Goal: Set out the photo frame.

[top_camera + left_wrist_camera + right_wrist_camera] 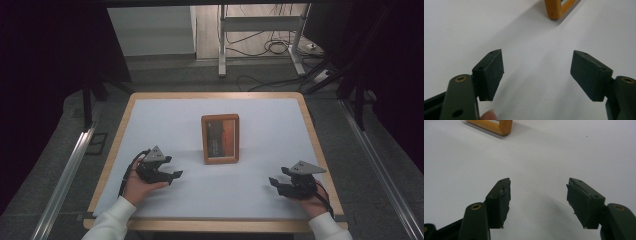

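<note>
A white table point(270, 200) with a wooden rim stands on a grey floor point(55, 150), and dark curtains close in on both sides.

Nearest, two white sleeves point(112, 220) come in from the bottom edge of the high view. The left hand point(137, 185) holds the left gripper point(172, 174) low over the white surface near the table's left front, its jaws pointing right and a little forward. In the left gripper view the gripper point(537, 72) has its jaws spread wide with bare white surface between them, and a fingertip point(488, 115) shows at the bottom edge.

The right hand point(312, 200) holds the right gripper point(277, 184) near the right front, jaws pointing left. In the right gripper view the gripper point(538, 202) also has its jaws wide apart and holds nothing; its pads point(505, 202) look worn and ragged at the edges.

Farther in, at the middle of the table, a wooden frame point(220, 138) stands upright, well apart from both grippers. A corner of the frame point(556, 8) shows at the top of the left gripper view, and a rounded corner point(496, 125) at the top of the right gripper view.

Beyond the table, cables point(270, 47) lie on the floor around a metal stand point(222, 45).
</note>
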